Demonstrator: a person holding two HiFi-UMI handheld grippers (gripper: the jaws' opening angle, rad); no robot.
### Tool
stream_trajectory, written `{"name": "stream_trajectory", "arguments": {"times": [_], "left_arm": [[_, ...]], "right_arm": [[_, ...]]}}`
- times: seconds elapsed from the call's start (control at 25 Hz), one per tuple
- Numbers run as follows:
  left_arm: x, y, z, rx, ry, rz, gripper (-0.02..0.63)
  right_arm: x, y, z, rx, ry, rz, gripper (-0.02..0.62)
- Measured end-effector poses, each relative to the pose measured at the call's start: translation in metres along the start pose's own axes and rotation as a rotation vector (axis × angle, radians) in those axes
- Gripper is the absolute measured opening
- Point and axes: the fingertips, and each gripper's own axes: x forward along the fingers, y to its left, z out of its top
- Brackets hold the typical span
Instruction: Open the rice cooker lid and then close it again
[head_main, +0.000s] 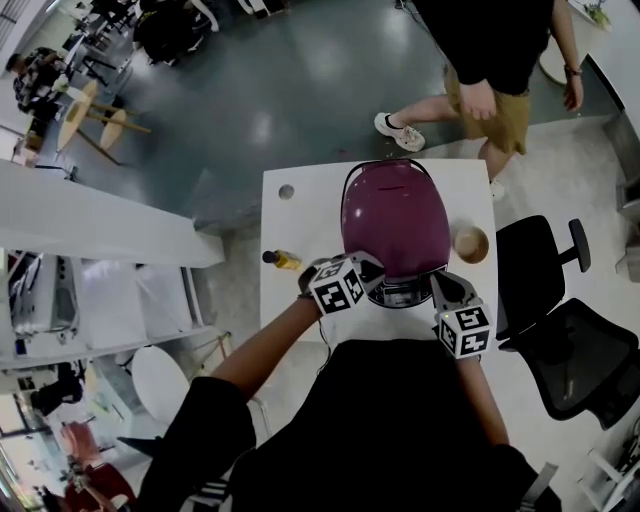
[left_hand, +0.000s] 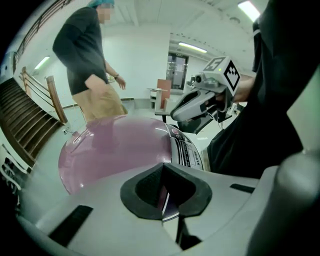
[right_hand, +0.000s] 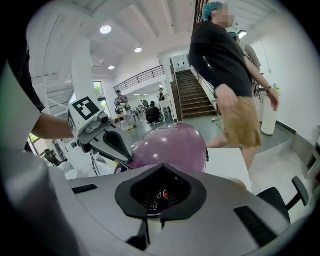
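Observation:
The rice cooker (head_main: 395, 215) stands on the white table (head_main: 300, 215) with its glossy purple lid (left_hand: 117, 150) down. A control panel (left_hand: 189, 150) with buttons is on its near front. My left gripper (head_main: 367, 272) is shut, with nothing seen between its jaws. It rests at the cooker's front left edge, and the lid fills the left gripper view beyond the tips (left_hand: 166, 200). My right gripper (head_main: 441, 287) is also shut and empty at the front right corner. Its tips (right_hand: 160, 196) point at the panel buttons. Each gripper view shows the other gripper: the right gripper (left_hand: 200, 102) and the left gripper (right_hand: 107, 142).
A brown bowl (head_main: 471, 243) sits on the table right of the cooker. A small bottle (head_main: 283, 260) lies at the table's left edge. A person (head_main: 490, 90) walks past the far side. Two black office chairs (head_main: 560, 330) stand to the right.

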Motion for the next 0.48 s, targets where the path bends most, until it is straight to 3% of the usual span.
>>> {"name": "stream_trajectory", "arguments": {"times": [0.2, 0.48], "left_arm": [[0.0047, 0.0017, -0.0008, -0.040, 0.040, -0.018, 0.002], [0.0038, 0.0017, -0.0017, -0.053, 0.049, 0.025, 0.002]], "right_arm": [[0.0063, 0.0015, 0.0013, -0.004, 0.006, 0.014, 0.000], [0.0082, 0.0055, 0.0011, -0.013, 0.013, 0.020, 0.000]]}}
